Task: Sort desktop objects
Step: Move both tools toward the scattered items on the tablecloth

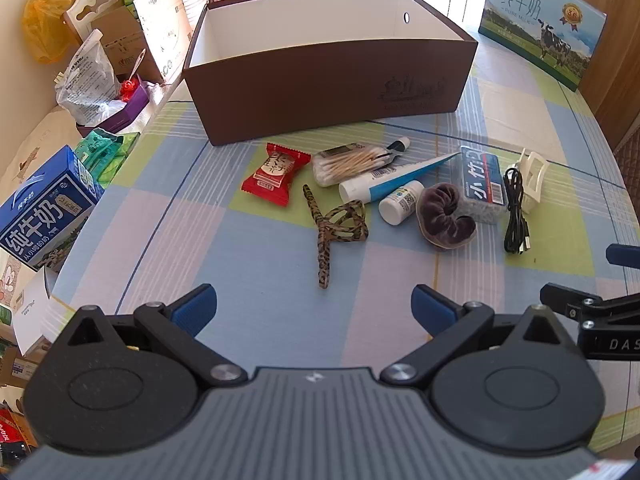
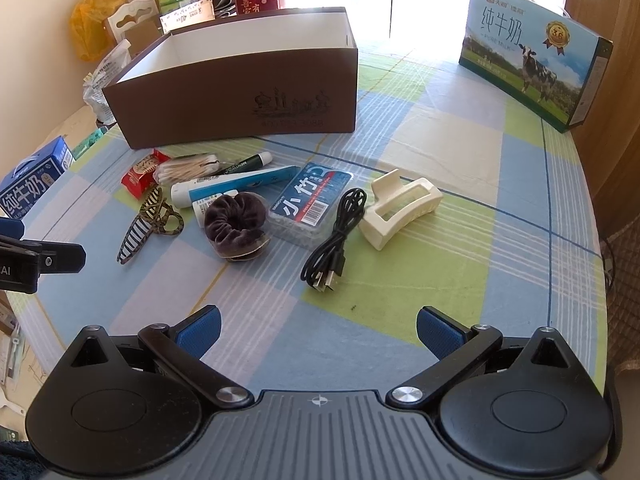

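Desktop objects lie loose in a row on your checked counter (image 1: pixel 280 312), just in front of the brown box (image 1: pixel 332 84) at twelve o'clock. What shows of the box's white inside is bare; its floor is hidden by the front wall.

From nine to three o'clock: red snack packet (image 1: pixel 276 173), cotton swabs (image 1: pixel 348 163), toothpaste tube (image 1: pixel 396 178), leopard hair clip (image 1: pixel 336 228), purple scrunchie (image 2: pixel 236 220), blue floss box (image 2: pixel 310 210), black cable (image 2: pixel 336 240), cream claw clip (image 2: pixel 400 210).

Your left gripper (image 1: pixel 314 310) and right gripper (image 2: pixel 318 330) have their jaws spread wide, grasping nothing.
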Motion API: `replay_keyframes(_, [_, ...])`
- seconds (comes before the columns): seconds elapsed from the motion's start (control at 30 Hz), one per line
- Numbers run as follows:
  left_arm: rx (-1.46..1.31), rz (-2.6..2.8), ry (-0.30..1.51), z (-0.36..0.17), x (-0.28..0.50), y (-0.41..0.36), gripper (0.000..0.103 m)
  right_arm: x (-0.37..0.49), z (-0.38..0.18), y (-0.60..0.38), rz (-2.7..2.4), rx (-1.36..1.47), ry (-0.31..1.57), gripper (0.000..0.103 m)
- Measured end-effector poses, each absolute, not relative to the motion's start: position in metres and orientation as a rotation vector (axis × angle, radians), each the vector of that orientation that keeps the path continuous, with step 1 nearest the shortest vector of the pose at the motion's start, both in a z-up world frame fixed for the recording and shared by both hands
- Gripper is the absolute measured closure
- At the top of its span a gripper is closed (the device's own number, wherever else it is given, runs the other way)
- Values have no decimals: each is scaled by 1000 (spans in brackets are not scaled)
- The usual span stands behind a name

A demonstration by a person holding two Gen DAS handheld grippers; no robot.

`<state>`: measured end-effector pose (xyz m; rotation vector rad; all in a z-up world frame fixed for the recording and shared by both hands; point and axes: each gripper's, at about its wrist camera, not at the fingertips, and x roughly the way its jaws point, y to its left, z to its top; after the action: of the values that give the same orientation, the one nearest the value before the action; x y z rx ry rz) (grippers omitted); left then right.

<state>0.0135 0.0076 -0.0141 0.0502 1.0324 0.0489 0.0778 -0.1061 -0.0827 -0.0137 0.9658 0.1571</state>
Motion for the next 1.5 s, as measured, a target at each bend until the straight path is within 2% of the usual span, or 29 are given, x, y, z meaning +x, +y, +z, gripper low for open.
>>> replay_keyframes(1.5, [40,55,1068,-24,26,11,1,90,-92,-109,166,-21,990,2])
